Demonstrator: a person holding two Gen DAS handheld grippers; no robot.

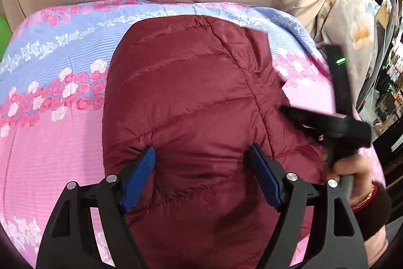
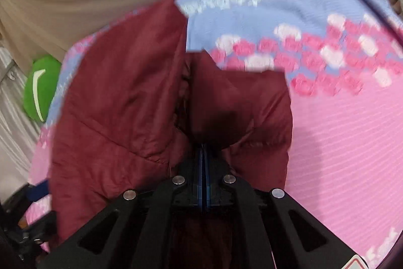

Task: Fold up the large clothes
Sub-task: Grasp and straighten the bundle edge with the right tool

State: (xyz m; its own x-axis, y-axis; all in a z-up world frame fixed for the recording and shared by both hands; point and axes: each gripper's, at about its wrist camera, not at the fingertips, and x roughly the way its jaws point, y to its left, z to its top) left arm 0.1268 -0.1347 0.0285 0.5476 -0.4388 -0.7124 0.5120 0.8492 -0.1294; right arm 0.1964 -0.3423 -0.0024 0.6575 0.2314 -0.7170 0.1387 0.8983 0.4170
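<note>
Maroon jacket (image 1: 191, 97) edge in closed right claw (image 2: 203, 150), left claw (image 1: 201, 155) open above.

Left gripper (image 1: 201, 155) angled downward, jaws spread wide; right gripper (image 2: 203, 148) angled downward, jaws closed together.

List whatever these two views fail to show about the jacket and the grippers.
- Left wrist view: the jacket's near end runs off the bottom edge, behind the open left gripper.
- Right wrist view: motion blur smears the bedspread print and the jacket's quilting.
- Right wrist view: the right gripper's shut tips are buried in jacket folds; how much cloth they pinch is unclear.
</note>
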